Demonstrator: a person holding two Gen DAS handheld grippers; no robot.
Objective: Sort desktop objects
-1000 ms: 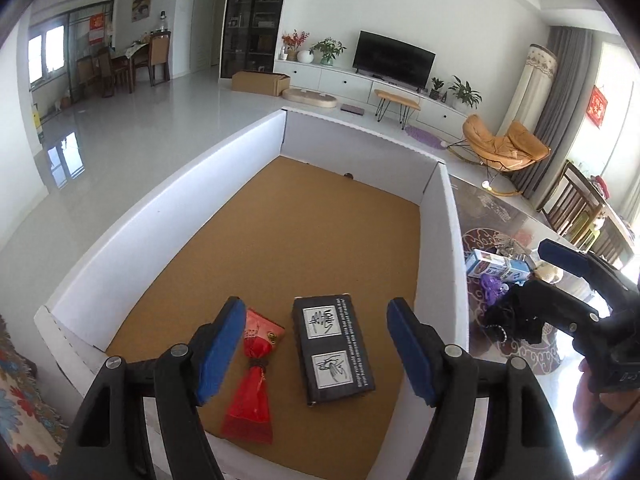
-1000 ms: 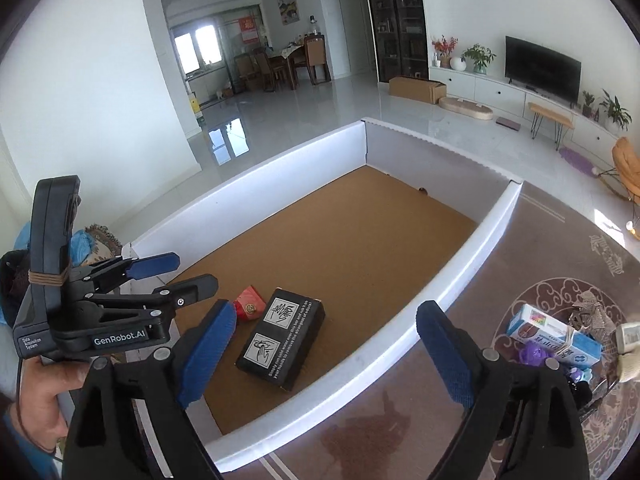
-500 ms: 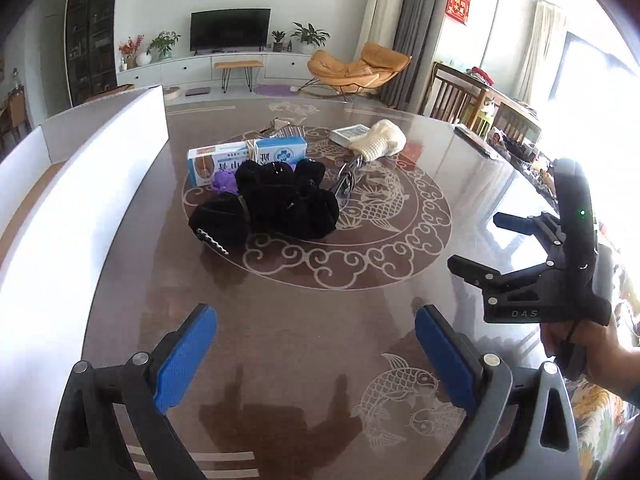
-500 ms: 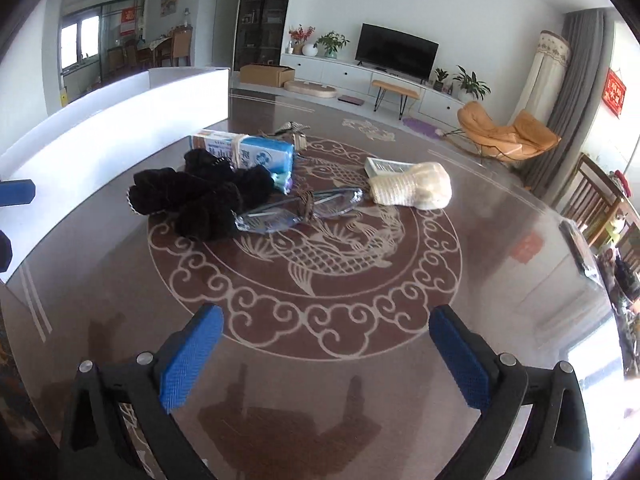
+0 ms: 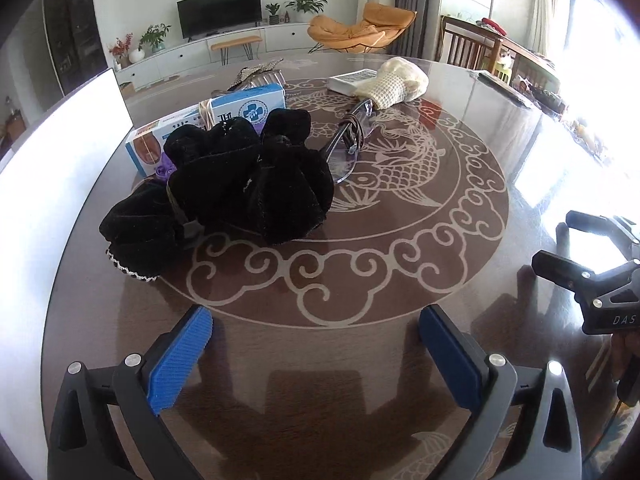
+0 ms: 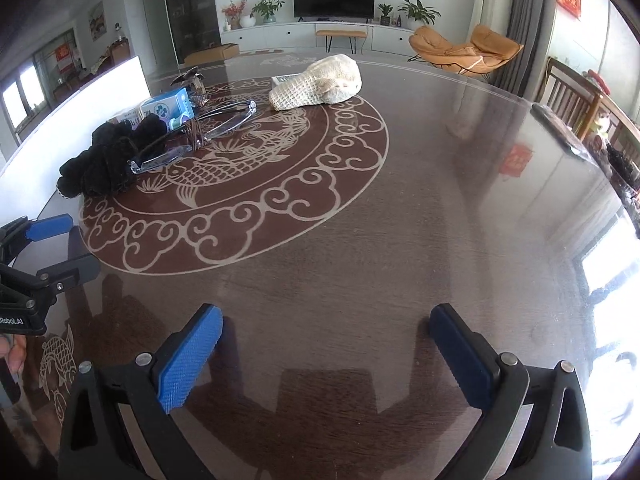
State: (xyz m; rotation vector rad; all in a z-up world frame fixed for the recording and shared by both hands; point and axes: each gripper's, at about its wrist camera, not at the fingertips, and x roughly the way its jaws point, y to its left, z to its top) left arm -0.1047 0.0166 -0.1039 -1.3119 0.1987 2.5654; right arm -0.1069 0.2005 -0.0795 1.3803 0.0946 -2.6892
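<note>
Grippers, left (image 5: 316, 354) & right (image 6: 326, 354), both spread wide w/ nothing between, black velvet pouches (image 5: 244, 184) lay ahead-left, glasses (image 5: 348, 148) beyond.

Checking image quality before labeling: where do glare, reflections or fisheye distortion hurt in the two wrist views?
Left wrist view: window glare blows out the right edge; the white box wall at left is overexposed; the glossy table mirrors the left tool. Right wrist view: glare washes out the lower right; the table reflects the right tool; fisheye bends the table rim; dark corner vignetting in both.
</note>
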